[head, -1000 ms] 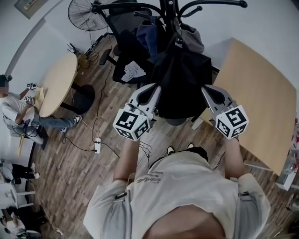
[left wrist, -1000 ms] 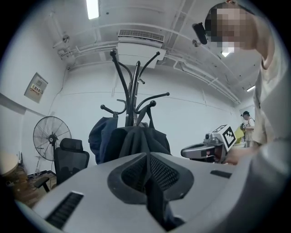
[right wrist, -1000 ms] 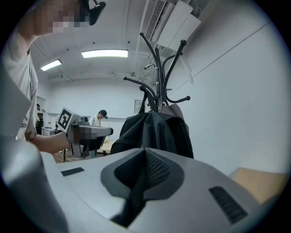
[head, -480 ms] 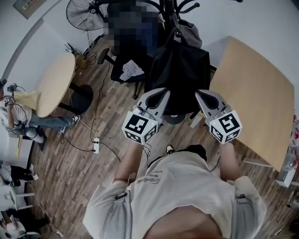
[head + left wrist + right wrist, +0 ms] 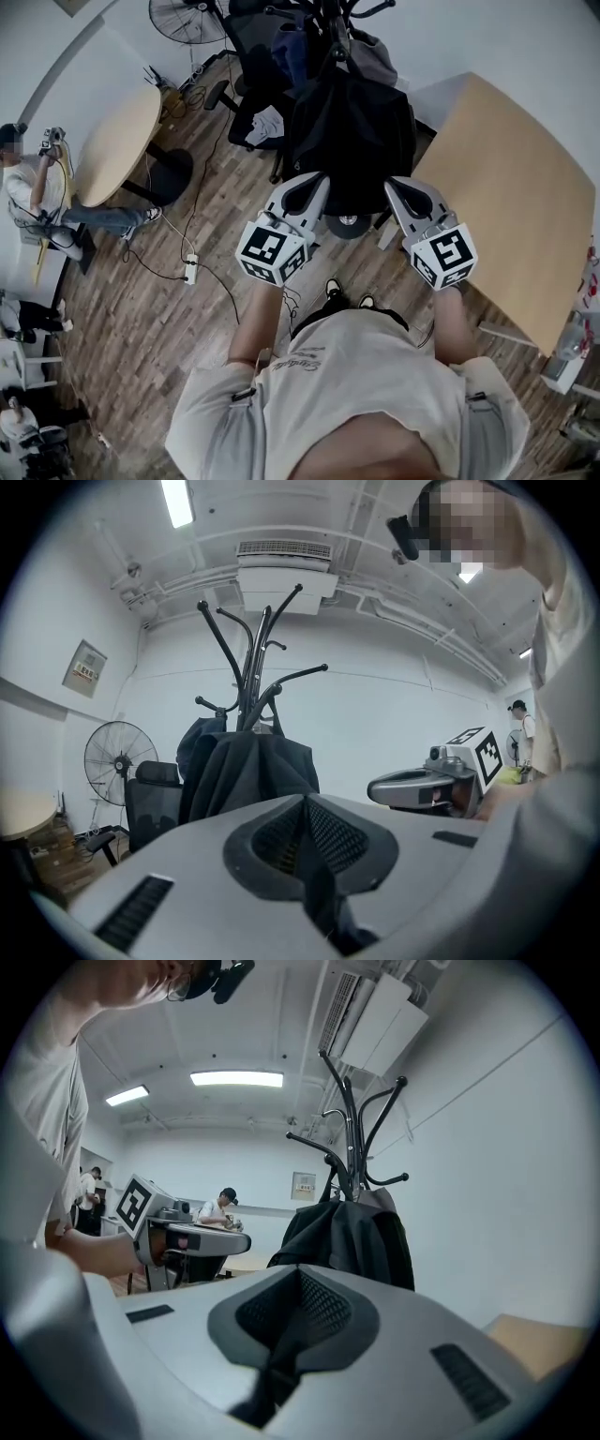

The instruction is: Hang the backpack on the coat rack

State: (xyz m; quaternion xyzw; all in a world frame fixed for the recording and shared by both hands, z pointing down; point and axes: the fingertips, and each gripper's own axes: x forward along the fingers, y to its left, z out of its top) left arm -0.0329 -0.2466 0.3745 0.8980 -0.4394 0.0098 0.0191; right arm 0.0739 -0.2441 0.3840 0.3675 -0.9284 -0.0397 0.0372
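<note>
the black backpack (image 5: 352, 141) is seen hanging on the coat rack (image 5: 330, 21), its body draped down the pole above the rack's round base; which hook carries it cannot be made out, since the top is crowded by a grey garment (image 5: 373, 58) and a dark blue one beside it. the left gripper (image 5: 305, 187) is held just in front of the backpack's lower left edge, and the right gripper (image 5: 408, 192) just in front of its lower right edge, both apart from the fabric. in the left gripper view the jaws are shown pressed together with nothing between them, and the backpack (image 5: 248, 771) and coat rack (image 5: 253, 658) are seen beyond them. in the right gripper view the jaws are likewise shown closed and empty, with the backpack (image 5: 347, 1237) hung below the curved arms of the rack (image 5: 352, 1129). a rectangular wooden table (image 5: 506, 197) is seen to the person's right, and a round table (image 5: 117, 141) well off to the left, beside which a seated person (image 5: 23, 187) is seen. a standing fan (image 5: 183, 14) and an office chair (image 5: 248, 37) are placed behind the rack, and a power strip (image 5: 190, 270) lies on the wooden floor.
</note>
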